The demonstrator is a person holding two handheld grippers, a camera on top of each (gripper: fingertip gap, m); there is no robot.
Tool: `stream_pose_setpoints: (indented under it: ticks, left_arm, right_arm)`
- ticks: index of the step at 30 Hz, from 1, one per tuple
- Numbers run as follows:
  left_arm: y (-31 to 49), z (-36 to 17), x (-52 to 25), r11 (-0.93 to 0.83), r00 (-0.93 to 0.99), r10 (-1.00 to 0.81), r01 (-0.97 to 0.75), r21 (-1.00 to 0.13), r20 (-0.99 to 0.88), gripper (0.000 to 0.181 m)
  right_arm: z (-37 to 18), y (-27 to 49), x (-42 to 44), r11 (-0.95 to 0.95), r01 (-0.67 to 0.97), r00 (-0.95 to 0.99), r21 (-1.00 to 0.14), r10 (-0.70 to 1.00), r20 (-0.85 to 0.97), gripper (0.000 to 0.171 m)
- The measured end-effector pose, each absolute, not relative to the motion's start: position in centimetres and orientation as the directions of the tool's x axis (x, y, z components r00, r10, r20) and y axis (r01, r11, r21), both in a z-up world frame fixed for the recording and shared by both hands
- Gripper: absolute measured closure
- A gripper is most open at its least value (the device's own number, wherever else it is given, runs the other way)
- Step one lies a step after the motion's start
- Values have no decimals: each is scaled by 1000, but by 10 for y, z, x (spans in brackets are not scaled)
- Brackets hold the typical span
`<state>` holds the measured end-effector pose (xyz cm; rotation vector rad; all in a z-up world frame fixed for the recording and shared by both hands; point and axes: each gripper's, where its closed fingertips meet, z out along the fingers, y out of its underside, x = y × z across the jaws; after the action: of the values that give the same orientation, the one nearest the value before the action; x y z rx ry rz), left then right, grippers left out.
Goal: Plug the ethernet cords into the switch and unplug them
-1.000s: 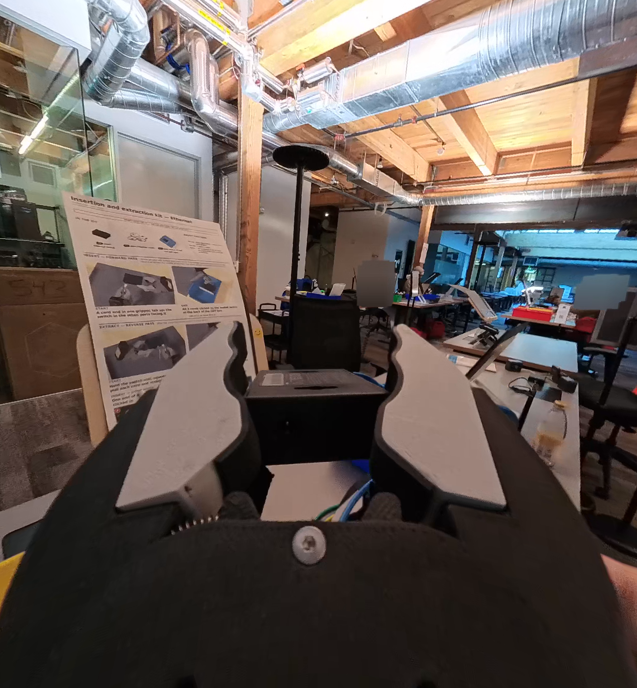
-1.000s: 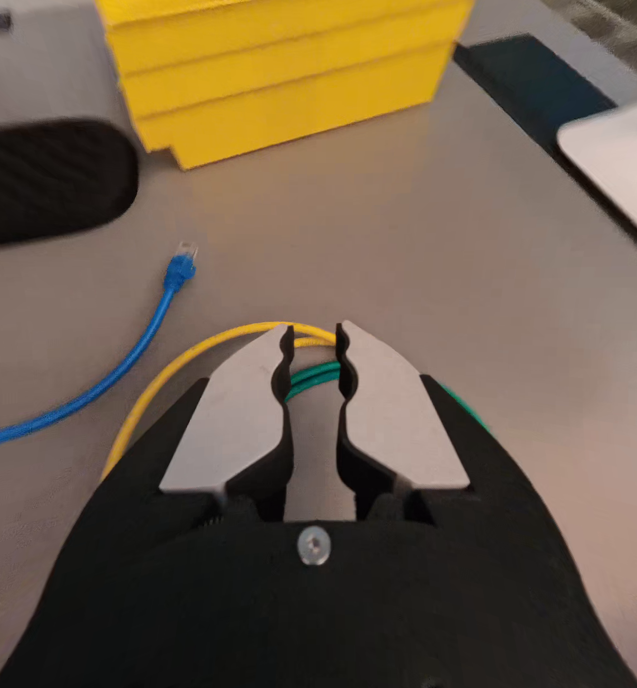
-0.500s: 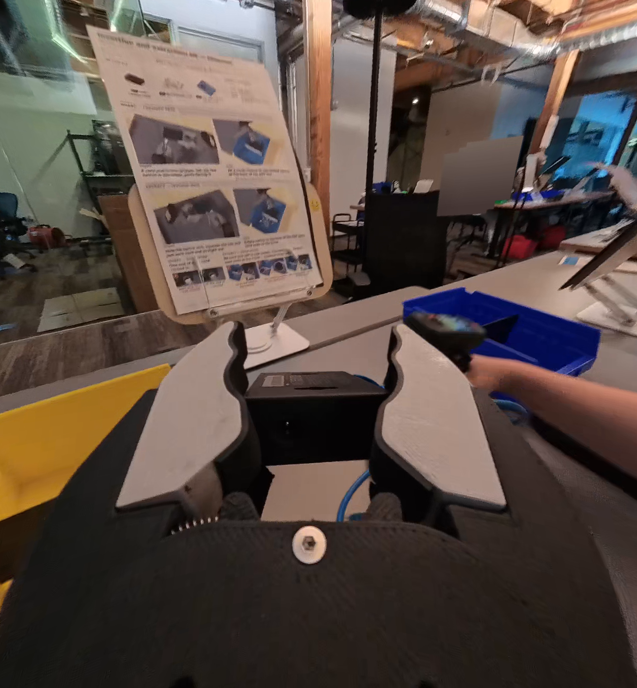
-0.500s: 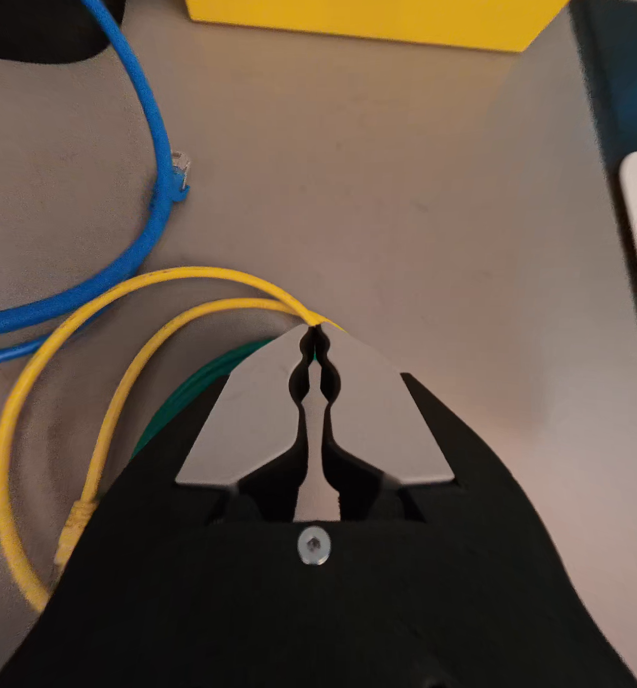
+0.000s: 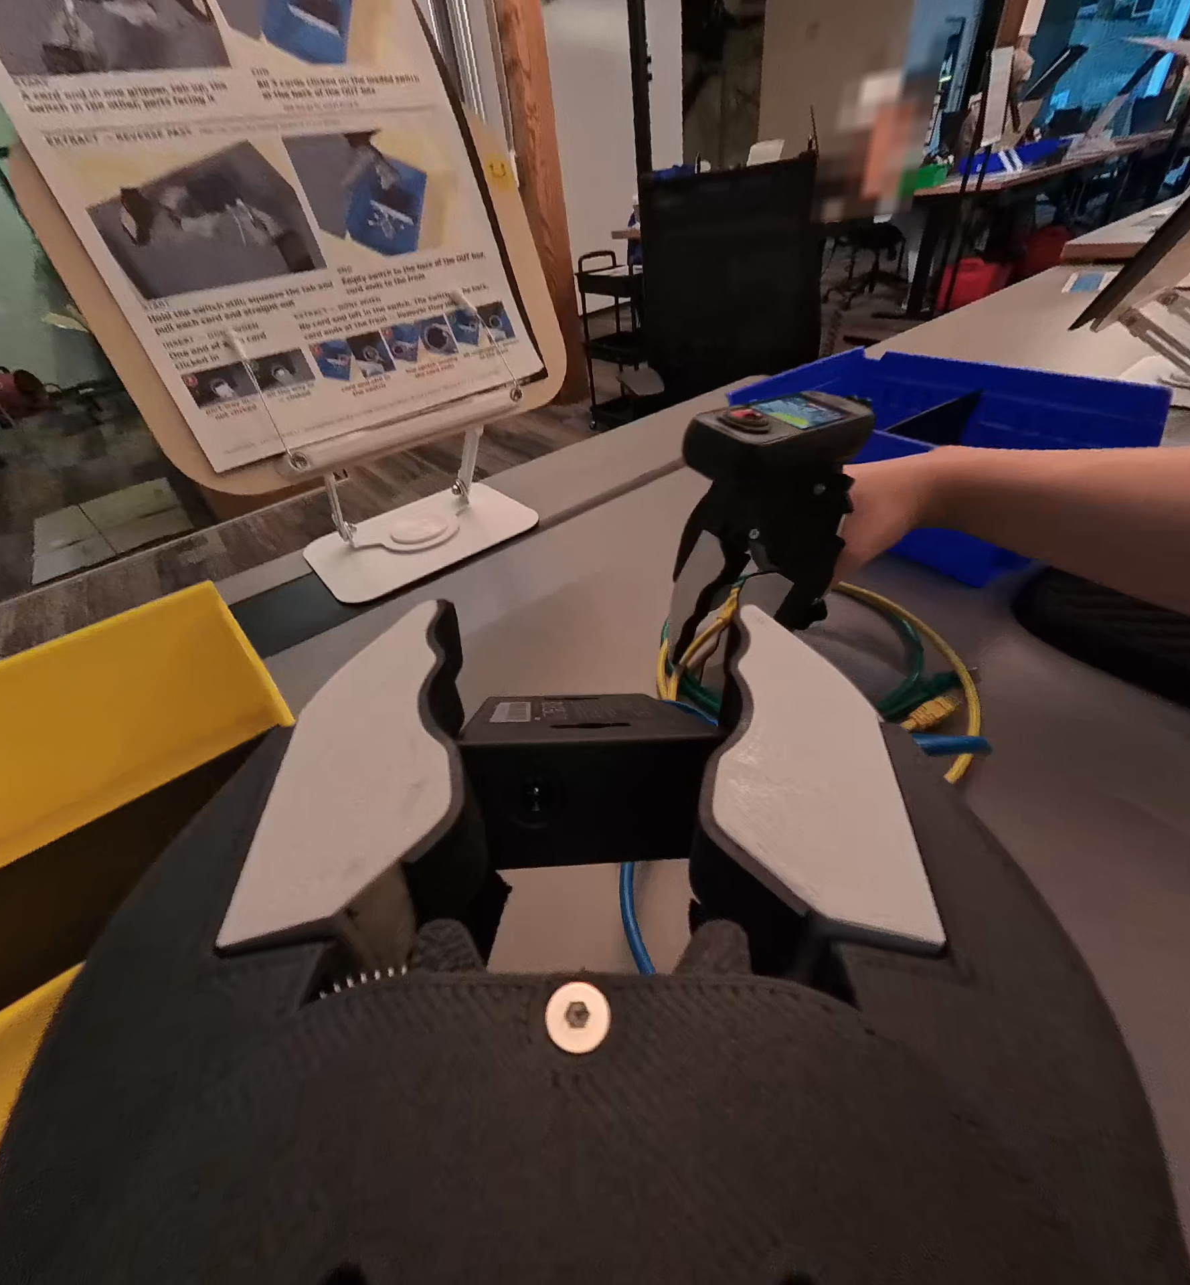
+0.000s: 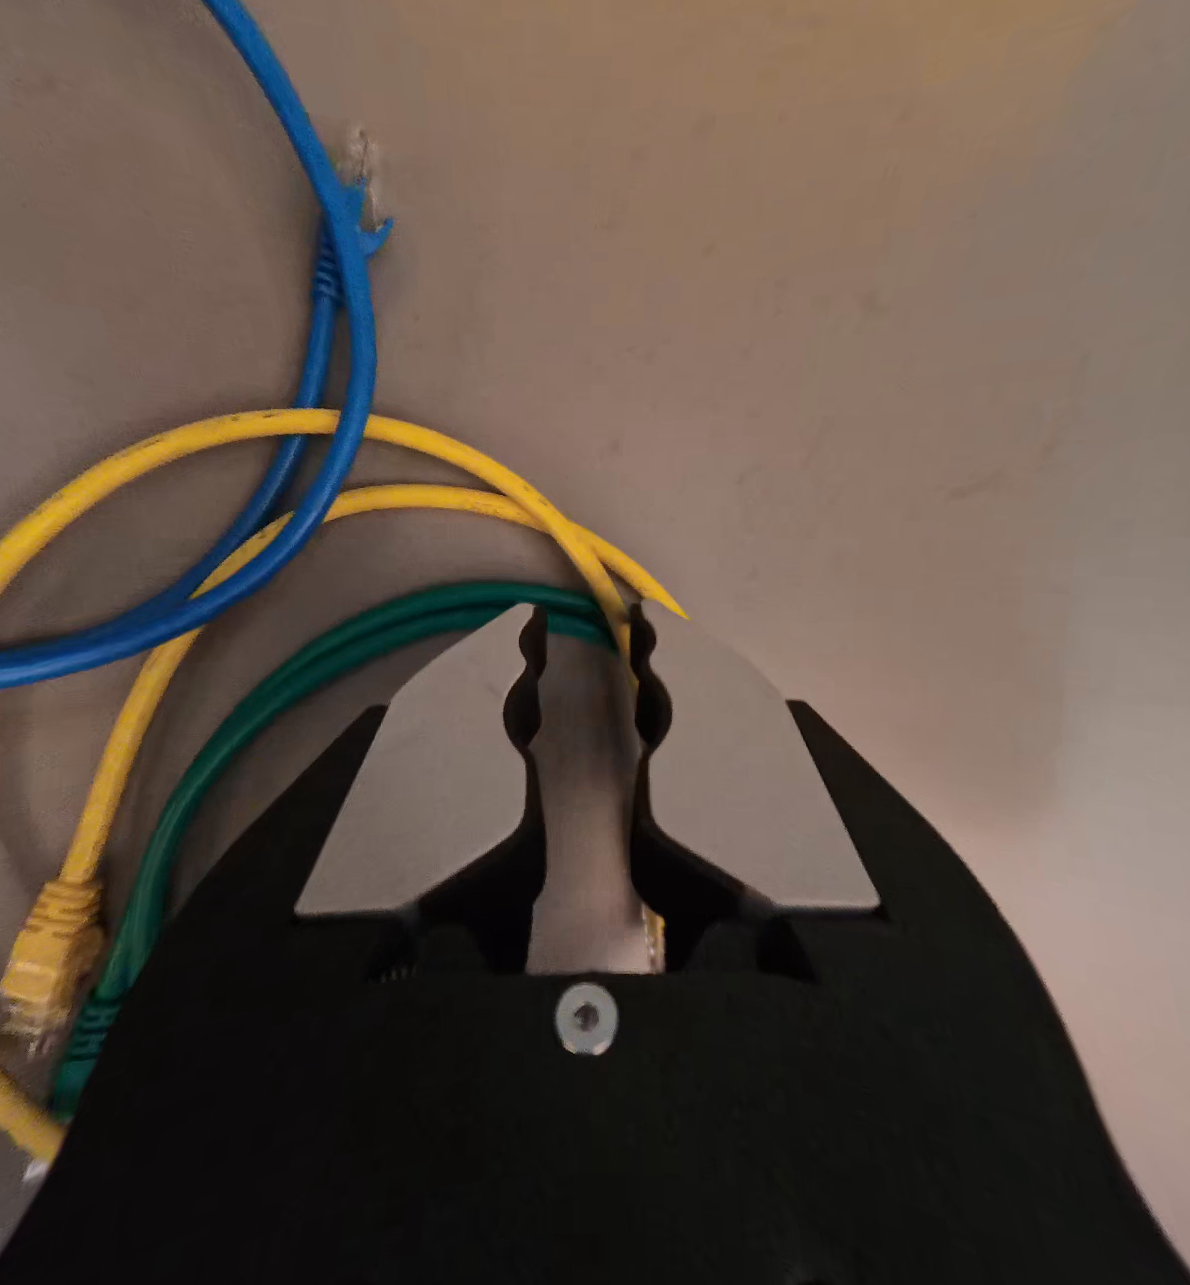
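Right wrist view: cords right under the right gripper (image 6: pixel 585 615), its jaws parted.
The yellow cord (image 6: pixel 439 445) and green cord (image 6: pixel 342 647) cross at its tips, ungripped; limp and light, best taken just behind a plug. The left gripper (image 5: pixel 582 685) clamps the rigid switch (image 5: pixel 578 772) above the tabletop (image 5: pixel 1100 869).

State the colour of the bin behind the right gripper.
Blue bin, seen best in the left wrist view.
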<state>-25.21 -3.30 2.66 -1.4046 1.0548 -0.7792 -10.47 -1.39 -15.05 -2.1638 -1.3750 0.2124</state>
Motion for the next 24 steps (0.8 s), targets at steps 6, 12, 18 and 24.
stream_pose_setpoints:
  ticks: [6, 12, 18, 24]
  left_arm:
    - [-31, 18, -250, 57, 402, -908, -163, -985, -119, 109]
    - [-22, 36, -244, 112, 440, -883, -141, -984, -164, 109]
    - [-19, 43, -235, 91, 408, -904, -111, -990, -129, 109]
    - [-35, 25, -217, 7, 299, -954, -95, -995, -35, 109]
  right_arm:
    - [-148, -5, -90, -257, 868, 390, -424, 882, 265, 164]
    - [-69, 4, -59, -165, 888, 396, -429, 748, 532, 165]
    - [46, -4, -17, -147, 916, 397, -373, 458, 795, 164]
    - [130, -22, 27, -246, 927, 332, -283, 188, 924, 165]
